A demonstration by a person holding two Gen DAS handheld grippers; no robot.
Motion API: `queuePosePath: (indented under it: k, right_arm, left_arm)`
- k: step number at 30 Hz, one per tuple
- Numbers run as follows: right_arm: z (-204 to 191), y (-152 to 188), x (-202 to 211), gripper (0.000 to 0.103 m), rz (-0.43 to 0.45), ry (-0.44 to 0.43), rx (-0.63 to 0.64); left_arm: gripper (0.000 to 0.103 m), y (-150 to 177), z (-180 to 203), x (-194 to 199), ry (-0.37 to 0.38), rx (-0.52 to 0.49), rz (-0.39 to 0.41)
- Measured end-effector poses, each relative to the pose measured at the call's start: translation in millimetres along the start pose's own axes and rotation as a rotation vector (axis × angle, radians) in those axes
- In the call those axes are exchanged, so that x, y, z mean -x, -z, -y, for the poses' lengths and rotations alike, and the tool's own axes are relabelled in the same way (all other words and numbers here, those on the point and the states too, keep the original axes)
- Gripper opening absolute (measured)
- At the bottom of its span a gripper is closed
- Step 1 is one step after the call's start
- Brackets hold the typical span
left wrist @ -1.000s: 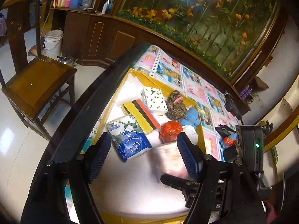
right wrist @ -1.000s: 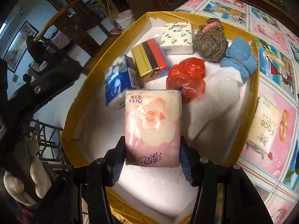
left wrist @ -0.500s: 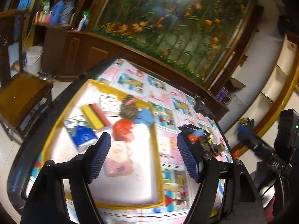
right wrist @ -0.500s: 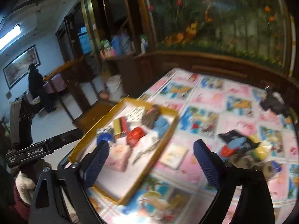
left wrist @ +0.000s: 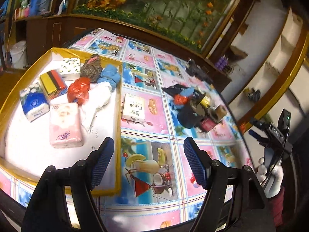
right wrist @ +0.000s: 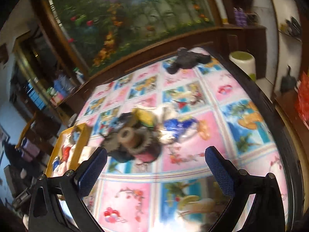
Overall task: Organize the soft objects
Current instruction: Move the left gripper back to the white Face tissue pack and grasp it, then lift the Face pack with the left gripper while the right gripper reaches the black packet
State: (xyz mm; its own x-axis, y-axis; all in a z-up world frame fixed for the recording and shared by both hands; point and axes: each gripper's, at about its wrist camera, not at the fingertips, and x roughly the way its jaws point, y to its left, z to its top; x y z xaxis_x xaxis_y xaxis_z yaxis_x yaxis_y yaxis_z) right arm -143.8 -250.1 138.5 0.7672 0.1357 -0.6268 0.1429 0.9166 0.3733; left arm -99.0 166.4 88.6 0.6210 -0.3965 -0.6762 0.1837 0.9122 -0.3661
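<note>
The big round table with the shiny pink and blue picture cloth (left wrist: 154, 166) holds everything, and on its left side sits the wide yellow-edged tray with a white floor (left wrist: 117, 116), where the soft things go. In the left wrist view, seven soft things already lie in the tray, and the pink wrapped tissue pack (left wrist: 64, 125) lies flat there at about 9 o'clock from the left gripper (left wrist: 147, 164). That gripper is spread apart and empty, hanging over the tray's right edge. The right gripper (right wrist: 156, 172) is spread wide and empty too, pointing at the messy pile of dark and bright bits (left wrist: 193, 106) on the right half of the table. The job now, I think, is to fetch the next soft thing. The cream tissue pack with the word Face (left wrist: 133, 109) lies alone just beside the tray, at 12 o'clock from the left gripper, so it looks like the easy pick: come down over it, squeeze its two long sides softly, lift, and set it on a bare spot of the tray floor. The pile is trickier, because a brown tape roll (left wrist: 221, 112) and a black round lid (left wrist: 186, 117) are mixed in with the cloth, and those hard things could get grabbed or knocked. The right wrist view is blurry, so small bits there are hard to tell. A black lumpy thing (left wrist: 197, 71) sits far back at 1 o'clock.
</note>
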Motion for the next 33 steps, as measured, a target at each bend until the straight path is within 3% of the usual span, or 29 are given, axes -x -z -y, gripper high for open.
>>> queuePosePath:
  k: [7,12,16,19,23,26,30,33]
  right_arm:
    - [34,-17,-32,0.102,0.017,0.021,-0.025]
    - [43,-9,-59,0.102,0.03,-0.011,-0.027]
    - [53,-10,-64,0.102,0.046,-0.022,-0.036]
    - [58,-10,-63,0.102,0.04,-0.047,-0.057]
    - [62,-10,-65,0.102,0.031,-0.072,-0.072]
    - [60,-9,-66,0.102,0.014,-0.079,-0.076]
    - [55,-9,-67,0.102,0.008,-0.069,-0.058]
    - [53,-8,-67,0.102,0.001,-0.061,-0.052]
  left_arm:
    - [0.074,-23,41,-51,-0.057,-0.192,-0.096]
    - [0.074,-57,50,-109,-0.053,-0.214,-0.205]
    - [0.074,-82,36,-149,-0.123,-0.17,-0.267]
    - [0.074,-86,31,-174,-0.192,-0.201,-0.32]
    - [0.074,-85,30,-183,-0.293,-0.266,-0.314]
    - [0.074,-87,26,-186,-0.339,-0.257,-0.318]
    - [0.074,-80,26,-191,-0.324,-0.254,-0.364]
    - [0.074,-64,36,-189,-0.265,-0.267,-0.412]
